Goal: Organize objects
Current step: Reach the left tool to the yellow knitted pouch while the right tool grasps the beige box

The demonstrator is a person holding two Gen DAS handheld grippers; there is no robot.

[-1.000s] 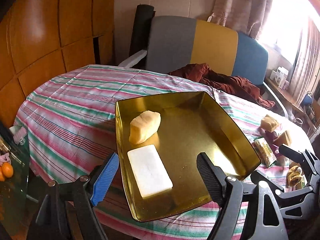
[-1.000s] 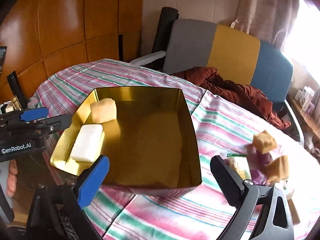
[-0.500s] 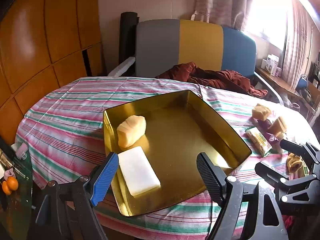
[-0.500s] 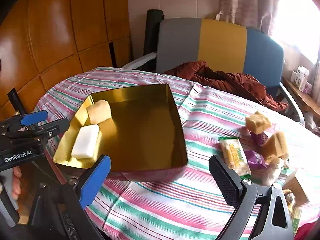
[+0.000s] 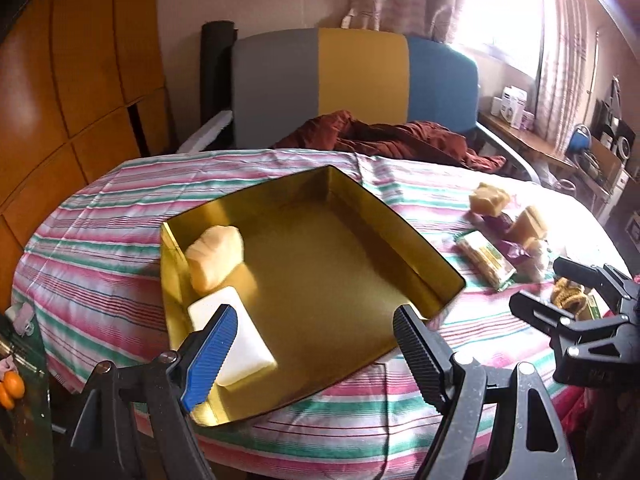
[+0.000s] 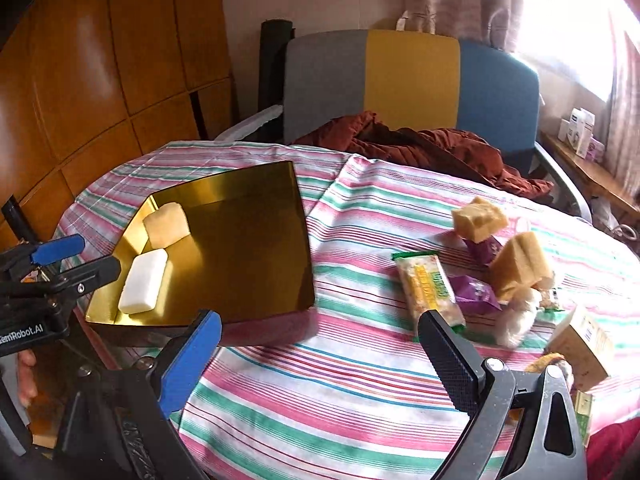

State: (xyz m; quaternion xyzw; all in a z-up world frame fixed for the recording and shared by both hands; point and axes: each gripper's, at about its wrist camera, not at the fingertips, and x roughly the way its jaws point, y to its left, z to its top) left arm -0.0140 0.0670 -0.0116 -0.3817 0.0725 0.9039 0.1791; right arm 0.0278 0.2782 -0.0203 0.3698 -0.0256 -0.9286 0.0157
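A gold metal tray sits on the striped table. It holds a yellow sponge and a white soap bar. My left gripper is open and empty over the tray's near edge; it also shows in the right wrist view. My right gripper is open and empty above the cloth, right of the tray. Loose items lie to the right: a green-edged snack packet, two yellow sponge blocks, purple wrappers.
A round table with a striped cloth. A grey, yellow and blue chair with a red-brown cloth stands behind it. A small carton lies at the right edge. Wooden panels are on the left, a window and shelf on the right.
Both grippers have pulled back and swung right. The tray now looks smaller and further left, and the loose items on the right have come into fuller view. Both stay open.
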